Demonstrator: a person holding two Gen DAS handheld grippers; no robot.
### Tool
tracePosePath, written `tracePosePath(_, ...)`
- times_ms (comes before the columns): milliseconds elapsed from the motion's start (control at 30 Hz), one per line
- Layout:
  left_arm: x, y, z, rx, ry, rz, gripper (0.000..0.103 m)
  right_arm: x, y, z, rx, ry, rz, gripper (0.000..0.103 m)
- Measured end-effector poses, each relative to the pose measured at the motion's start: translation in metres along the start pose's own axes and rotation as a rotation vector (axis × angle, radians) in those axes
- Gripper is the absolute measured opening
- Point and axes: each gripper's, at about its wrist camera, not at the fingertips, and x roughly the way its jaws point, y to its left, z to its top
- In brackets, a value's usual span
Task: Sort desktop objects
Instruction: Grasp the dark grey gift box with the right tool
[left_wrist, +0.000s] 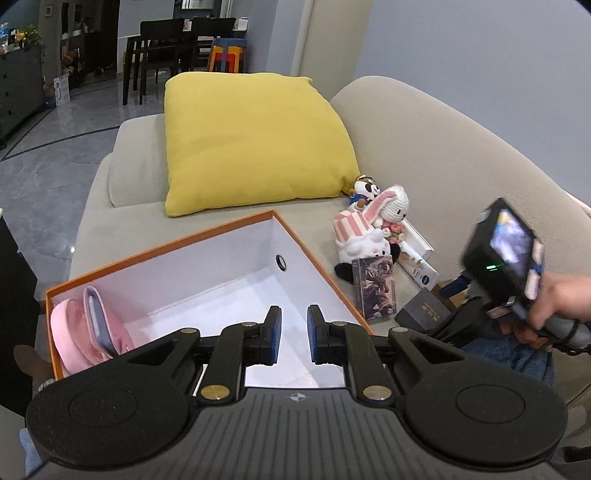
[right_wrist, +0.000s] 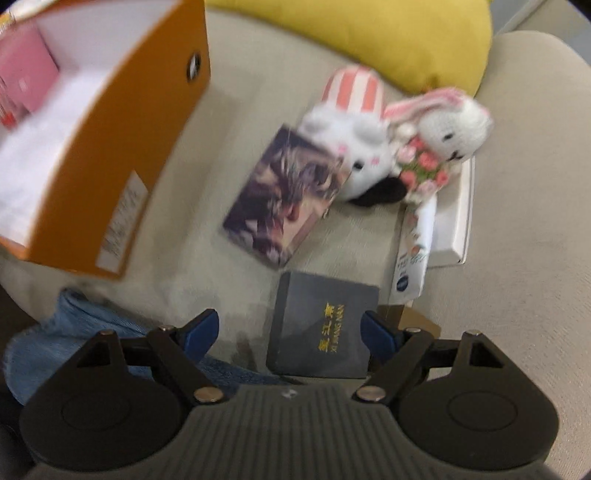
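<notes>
An orange box (left_wrist: 166, 243) with a white inside sits on the sofa; a pink pouch (left_wrist: 85, 332) lies in its left end. My left gripper (left_wrist: 294, 334) hovers over the box, slightly open and empty. My right gripper (right_wrist: 291, 332) is wide open just above a dark box with gold lettering (right_wrist: 321, 328), which lies between its fingers, nearer the right one. Beyond lie a picture card pack (right_wrist: 284, 195), a white plush with a striped hat (right_wrist: 347, 133), a knitted rabbit (right_wrist: 443, 133) and a white tube (right_wrist: 412, 251). The orange box also shows in the right wrist view (right_wrist: 110, 155).
A yellow cushion (left_wrist: 251, 136) lies on the sofa behind the box. A small panda toy (left_wrist: 364, 190) sits by the cushion. A white flat box (right_wrist: 456, 221) lies under the rabbit. Blue denim (right_wrist: 66, 343) is at the sofa's front edge. The sofa back (left_wrist: 443, 147) curves along the right.
</notes>
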Motion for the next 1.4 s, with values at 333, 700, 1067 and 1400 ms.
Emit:
tracePosePath(333, 0.003, 0.007, 0.000, -0.038, -0.003, 0.007, 0.016, 0.043, 0.017, 0.013, -0.070, 0.200, -0.052, 0.087)
tracePosePath(700, -0.001, 0.015, -0.002, -0.073, -0.016, -0.002, 0.016, 0.063, 0.037, 0.018, -0.127, 0.228, -0.150, 0.102)
tracePosePath(1067, -0.002, 0.008, -0.003, -0.051, -0.013, -0.025, 0.016, 0.035, -0.006, 0.003, 0.105, 0.198, -0.086, 0.050)
tracePosePath(1400, 0.012, -0.010, 0.005, -0.025, 0.015, -0.048, 0.016, 0.005, -0.104, -0.031, 0.441, 0.082, 0.257, 0.014)
